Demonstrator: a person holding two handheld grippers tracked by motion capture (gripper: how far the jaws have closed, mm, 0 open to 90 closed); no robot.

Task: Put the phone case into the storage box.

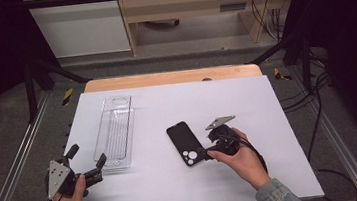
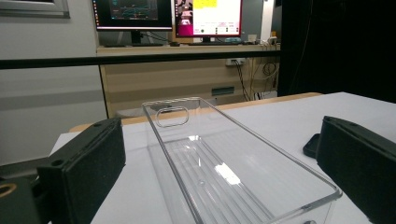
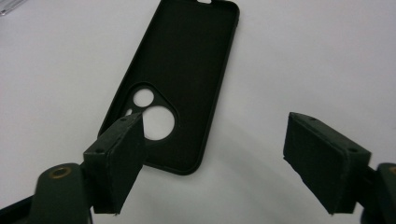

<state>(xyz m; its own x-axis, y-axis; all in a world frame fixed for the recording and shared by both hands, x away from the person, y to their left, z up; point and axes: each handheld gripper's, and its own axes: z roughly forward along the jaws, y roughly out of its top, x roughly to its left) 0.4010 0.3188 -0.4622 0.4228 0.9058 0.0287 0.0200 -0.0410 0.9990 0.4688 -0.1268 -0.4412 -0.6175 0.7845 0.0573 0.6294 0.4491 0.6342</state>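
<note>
Leftmost, the left gripper point(image 1: 88, 163) rested near the front-left corner of the white table point(image 1: 269, 121), its jaws spread wide and holding nothing. They pointed at the near end of a clear plastic tray point(image 1: 115, 135), which lay lengthwise on the table, empty, with a handle slot at its far end. In the left gripper view the tray point(image 2: 224, 163) stood between the two black jaws, apparently apart from both.

Toward the centre lay a black phone case point(image 1: 185, 143), open side up, with its camera holes at the near end. It was well apart from the tray.

To the right, the right gripper point(image 1: 206, 153) sat just beside the case's near corner. In the right gripper view its jaws stood wide and empty, one jaw over the camera-hole corner of the case point(image 3: 187, 84), the other over bare table.

The likely next step was a grasp on the case. Since the case lay flat and thin, the jaws could slide over its rim, or push it across the smooth surface, if closed without straddling an edge. A corner grip might also let the soft case bend or swing.
</note>
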